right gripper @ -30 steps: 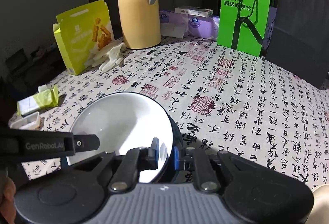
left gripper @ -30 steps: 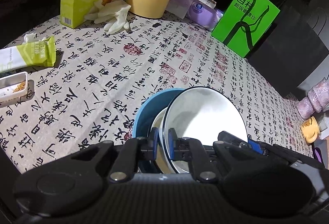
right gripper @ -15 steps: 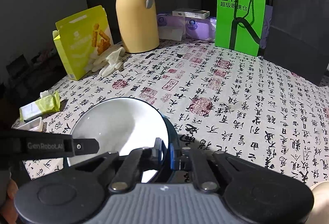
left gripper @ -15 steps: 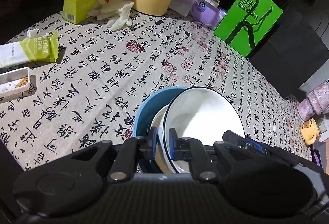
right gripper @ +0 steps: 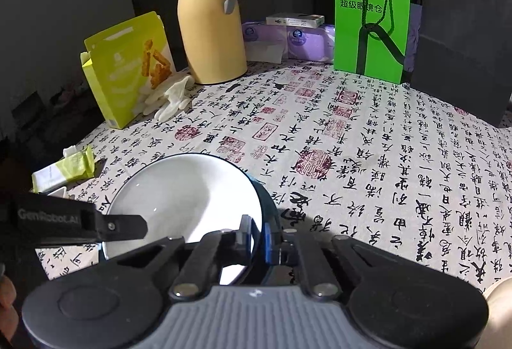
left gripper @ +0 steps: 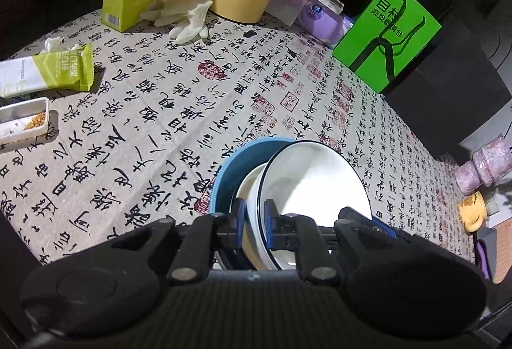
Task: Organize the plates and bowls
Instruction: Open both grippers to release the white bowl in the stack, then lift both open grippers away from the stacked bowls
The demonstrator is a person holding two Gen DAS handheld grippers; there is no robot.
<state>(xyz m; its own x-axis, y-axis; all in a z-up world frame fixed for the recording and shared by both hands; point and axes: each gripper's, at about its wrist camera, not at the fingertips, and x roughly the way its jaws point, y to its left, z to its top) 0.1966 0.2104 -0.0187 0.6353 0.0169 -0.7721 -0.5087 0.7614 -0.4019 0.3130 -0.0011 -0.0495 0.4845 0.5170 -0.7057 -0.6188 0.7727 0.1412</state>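
A blue bowl (left gripper: 228, 169) sits near the front edge of the table (left gripper: 134, 112), on a cloth printed with calligraphy; nested in it are a cream dish (left gripper: 251, 189) and a white plate with a dark rim (left gripper: 315, 179), which leans with its face up and toward the right. The left gripper (left gripper: 255, 222) has its fingers clamped on that plate's near rim. The right gripper (right gripper: 256, 235) pinches the same plate (right gripper: 182, 198) on its right rim, fingers nearly together. A small white tray (left gripper: 22, 120) at the left edge holds crumbs. The cloth beyond the bowl lies open up to the yellow jug (right gripper: 209, 25), snack box (right gripper: 126, 67) and green bag (right gripper: 371, 22).
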